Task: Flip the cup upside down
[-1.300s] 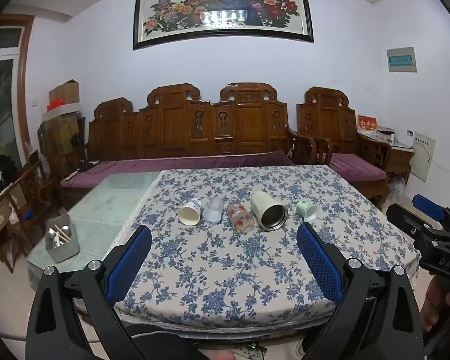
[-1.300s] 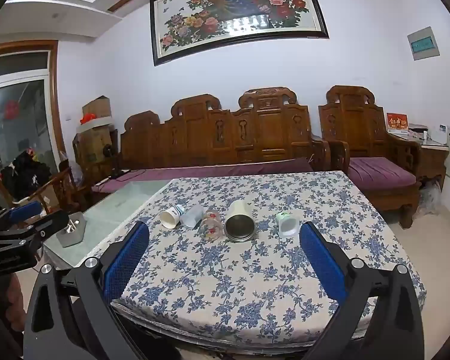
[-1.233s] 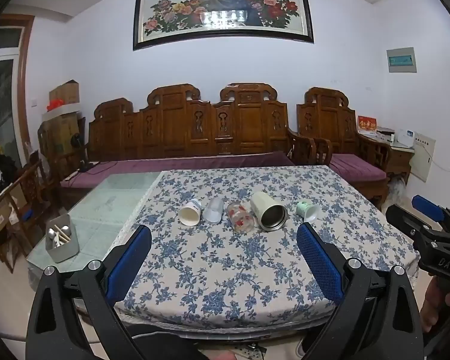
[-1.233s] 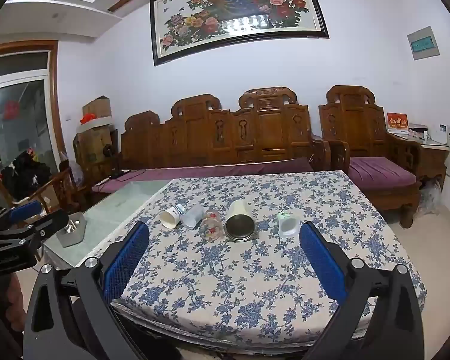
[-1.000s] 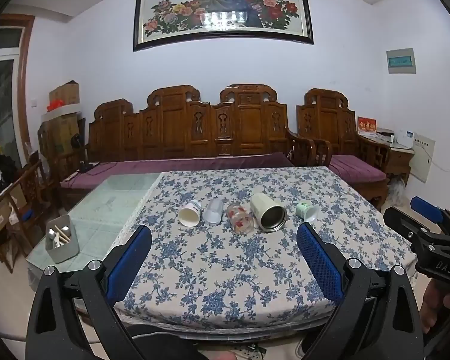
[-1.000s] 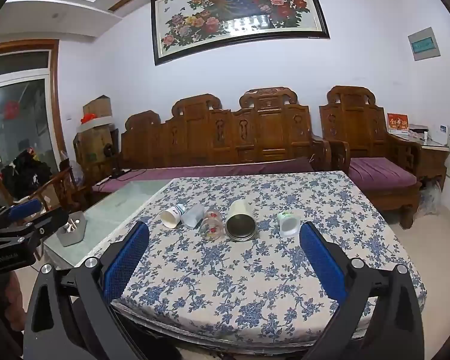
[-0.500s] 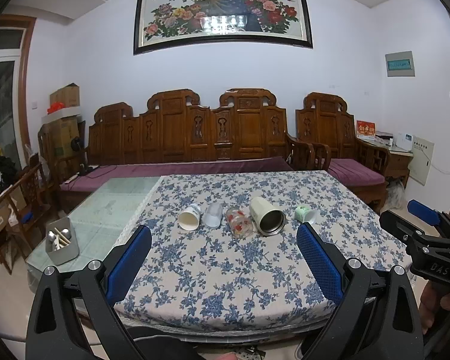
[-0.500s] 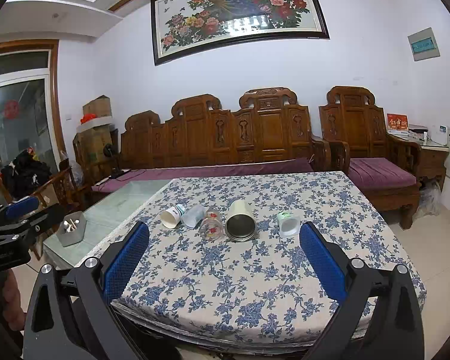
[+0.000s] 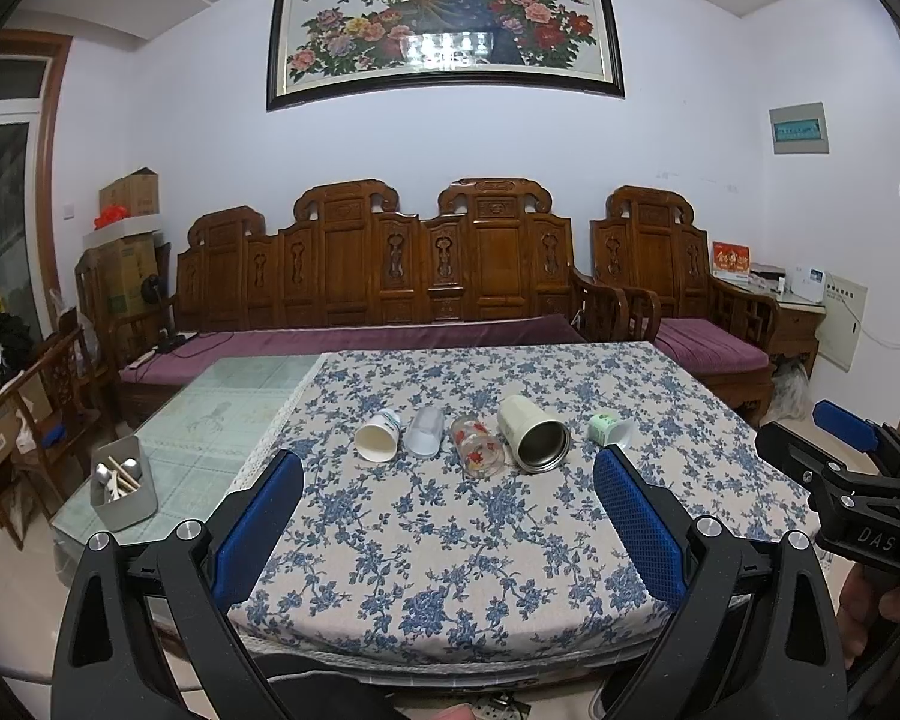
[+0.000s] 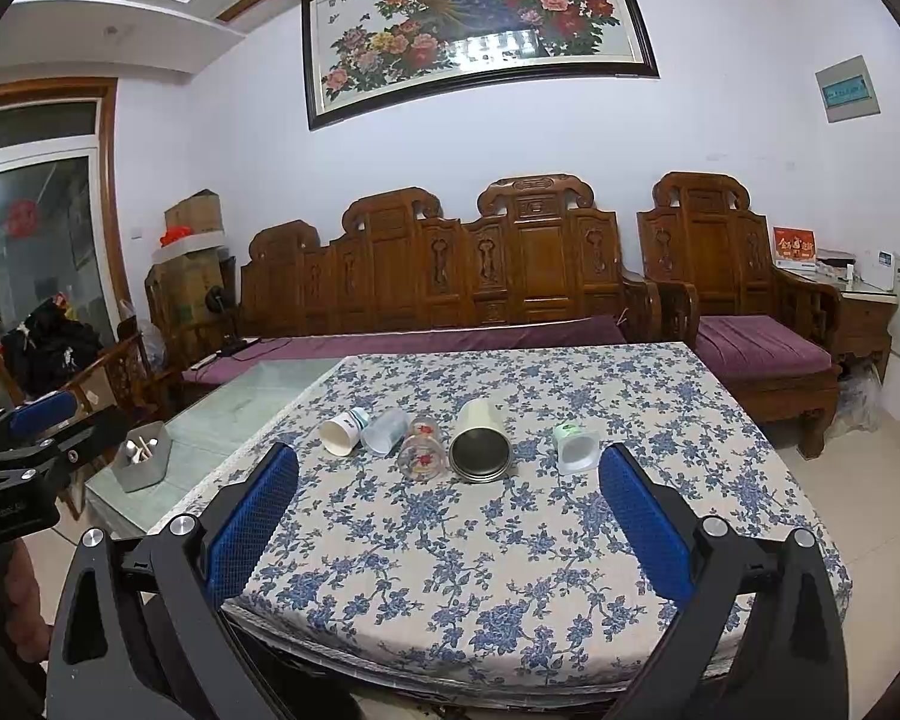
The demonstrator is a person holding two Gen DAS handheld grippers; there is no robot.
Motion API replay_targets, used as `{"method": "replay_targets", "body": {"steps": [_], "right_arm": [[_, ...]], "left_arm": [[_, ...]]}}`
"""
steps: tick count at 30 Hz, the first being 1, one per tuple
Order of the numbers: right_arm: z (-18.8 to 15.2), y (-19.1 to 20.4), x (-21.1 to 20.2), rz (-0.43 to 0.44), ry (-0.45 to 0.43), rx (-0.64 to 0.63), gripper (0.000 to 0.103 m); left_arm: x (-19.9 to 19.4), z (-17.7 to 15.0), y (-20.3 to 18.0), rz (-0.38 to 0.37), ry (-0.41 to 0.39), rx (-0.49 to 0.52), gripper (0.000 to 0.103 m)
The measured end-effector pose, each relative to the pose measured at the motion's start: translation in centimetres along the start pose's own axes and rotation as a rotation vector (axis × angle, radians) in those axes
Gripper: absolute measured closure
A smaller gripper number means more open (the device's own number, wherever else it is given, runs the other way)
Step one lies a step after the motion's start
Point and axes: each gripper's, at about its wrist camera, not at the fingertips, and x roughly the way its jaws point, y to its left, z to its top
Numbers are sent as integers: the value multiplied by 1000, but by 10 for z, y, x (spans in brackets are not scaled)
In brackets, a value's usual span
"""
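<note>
Several cups lie on their sides in a row on the blue-flowered tablecloth: a white paper cup, a clear plastic cup, a glass with red flowers, a cream steel-lined tumbler and a small green-and-white cup. The same row shows in the right wrist view, from the paper cup to the tumbler and the green-and-white cup. My left gripper and right gripper are both open and empty, well short of the cups, near the table's front edge.
A grey holder with utensils stands on the bare glass part of the table at the left. A carved wooden sofa and armchair stand behind the table. The right gripper shows at the right of the left view.
Both grippers have tilted up and drawn slightly back, so the table sits a little lower in view. The cups have not moved. Both grippers stay open.
</note>
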Motion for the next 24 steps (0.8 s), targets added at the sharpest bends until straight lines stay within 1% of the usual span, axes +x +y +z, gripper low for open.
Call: {"method": "replay_targets", "body": {"steps": [24], "right_arm": [[-1, -1, 0, -2, -1, -1, 2]], "left_arm": [[-2, 2, -1, -1, -3, 1, 9]]}}
